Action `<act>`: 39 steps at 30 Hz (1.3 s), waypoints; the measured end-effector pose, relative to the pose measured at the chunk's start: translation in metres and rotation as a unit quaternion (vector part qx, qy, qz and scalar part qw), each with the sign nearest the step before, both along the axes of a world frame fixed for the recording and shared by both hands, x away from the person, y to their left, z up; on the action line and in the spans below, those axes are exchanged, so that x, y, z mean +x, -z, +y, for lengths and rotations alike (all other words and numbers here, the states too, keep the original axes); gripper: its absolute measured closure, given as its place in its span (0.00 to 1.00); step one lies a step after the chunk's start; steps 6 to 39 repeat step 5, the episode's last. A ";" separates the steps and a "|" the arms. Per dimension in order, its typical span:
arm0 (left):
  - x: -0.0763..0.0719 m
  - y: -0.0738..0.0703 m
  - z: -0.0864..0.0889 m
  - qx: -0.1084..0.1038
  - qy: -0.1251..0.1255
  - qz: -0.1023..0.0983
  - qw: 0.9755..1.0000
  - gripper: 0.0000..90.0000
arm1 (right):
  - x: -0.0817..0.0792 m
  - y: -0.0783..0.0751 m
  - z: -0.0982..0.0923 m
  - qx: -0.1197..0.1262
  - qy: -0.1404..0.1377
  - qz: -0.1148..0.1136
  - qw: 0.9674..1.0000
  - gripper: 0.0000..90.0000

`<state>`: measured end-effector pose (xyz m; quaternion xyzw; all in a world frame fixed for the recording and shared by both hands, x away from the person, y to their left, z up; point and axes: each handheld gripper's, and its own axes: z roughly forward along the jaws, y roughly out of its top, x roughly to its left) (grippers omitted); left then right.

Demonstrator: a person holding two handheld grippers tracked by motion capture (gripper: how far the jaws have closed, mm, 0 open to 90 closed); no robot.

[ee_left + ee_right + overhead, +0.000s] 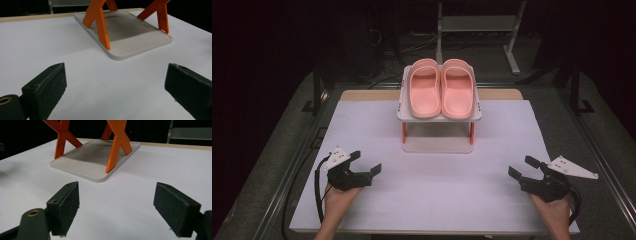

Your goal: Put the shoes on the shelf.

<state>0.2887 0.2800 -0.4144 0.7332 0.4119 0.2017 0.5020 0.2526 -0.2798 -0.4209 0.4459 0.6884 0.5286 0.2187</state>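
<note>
A pair of pink slippers lies side by side on the top shelf of a small white rack with orange legs, at the table's middle back. My left gripper rests open near the front left, empty, pointing toward the rack. At the front right, my right gripper is open and empty too. The left gripper view has wide-apart black jaws over the white table, with the rack's base plate ahead. The right gripper view has the base plate and crossed orange legs beyond its own spread jaws.
A white sheet covers the table, with a wooden edge at the back. A metal frame stands on the dark floor behind. Rails run along both table sides.
</note>
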 end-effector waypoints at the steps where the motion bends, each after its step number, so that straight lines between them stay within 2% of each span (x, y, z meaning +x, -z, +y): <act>1: 0.000 0.000 -0.001 0.002 0.000 0.000 1.000 0.04 | -0.001 0.001 -0.001 0.001 0.002 0.000 1.000 0.22; 5: -0.002 0.004 -0.003 0.000 0.003 0.000 1.000 0.04 | -0.004 0.005 -0.002 0.009 0.007 0.001 1.000 0.22; 39: -0.002 0.004 -0.003 0.000 0.003 0.000 1.000 0.04 | -0.004 0.005 -0.002 0.009 0.007 0.001 1.000 0.22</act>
